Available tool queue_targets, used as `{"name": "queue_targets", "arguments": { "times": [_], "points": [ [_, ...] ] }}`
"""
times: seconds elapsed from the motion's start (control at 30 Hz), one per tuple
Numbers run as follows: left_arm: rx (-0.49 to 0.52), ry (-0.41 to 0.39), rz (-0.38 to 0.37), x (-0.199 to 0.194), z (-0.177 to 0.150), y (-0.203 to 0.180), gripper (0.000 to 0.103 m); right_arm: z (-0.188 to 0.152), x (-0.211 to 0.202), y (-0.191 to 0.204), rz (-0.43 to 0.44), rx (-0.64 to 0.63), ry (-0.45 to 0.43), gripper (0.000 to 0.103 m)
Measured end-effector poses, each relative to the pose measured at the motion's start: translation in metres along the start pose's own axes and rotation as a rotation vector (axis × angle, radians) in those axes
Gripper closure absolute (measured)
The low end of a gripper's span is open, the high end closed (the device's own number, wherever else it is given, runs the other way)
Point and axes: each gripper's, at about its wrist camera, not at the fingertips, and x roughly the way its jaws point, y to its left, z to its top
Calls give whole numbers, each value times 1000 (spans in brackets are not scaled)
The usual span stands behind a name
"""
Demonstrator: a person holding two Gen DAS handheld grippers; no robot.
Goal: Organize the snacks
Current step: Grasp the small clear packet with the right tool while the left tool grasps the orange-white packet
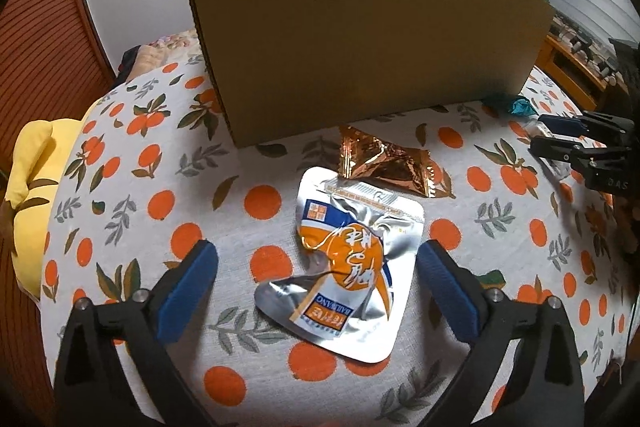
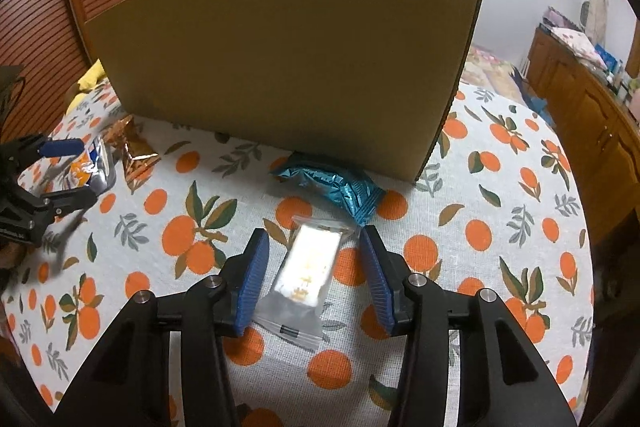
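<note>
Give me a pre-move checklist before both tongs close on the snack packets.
1. Left tongs open around the crumpled silver and orange foil pouch: ok, a pad on each side.
2. Right tongs open around the clear plastic packet with a white bar: ok.
3. Neighbours out of the closing path: ok; the copper foil wrapper and the teal foil packet lie beyond the pads.
4. Pads touching their packets: cannot tell.
5. Tall brown cardboard box upright on the orange-print tablecloth: ok.
6. Room inside the box: cannot tell, only its outer wall shows.
</note>
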Motion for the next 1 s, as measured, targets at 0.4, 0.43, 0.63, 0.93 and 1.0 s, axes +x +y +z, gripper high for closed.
{"name": "queue_targets", "arguments": {
  "times": [0.4, 0.43, 0.63, 0.93, 1.0],
  "points": [
    [19, 18, -22, 0, 1, -2, 4, 0, 0, 1, -2, -2, 0, 55],
    [21, 19, -25, -1, 1, -2, 5, 0, 0, 1, -1, -2, 0, 54],
    [41, 16, -36, -7, 2, -11, 26, 0, 0, -1, 0, -1, 0, 54],
    [66, 17, -38, -12, 1, -21, 47, -1, 0, 4, 1, -6, 1, 52],
    [71, 7, -32, -15, -1, -24, 49, 0, 0, 3, 2, -5, 0, 52]
  ]
}}
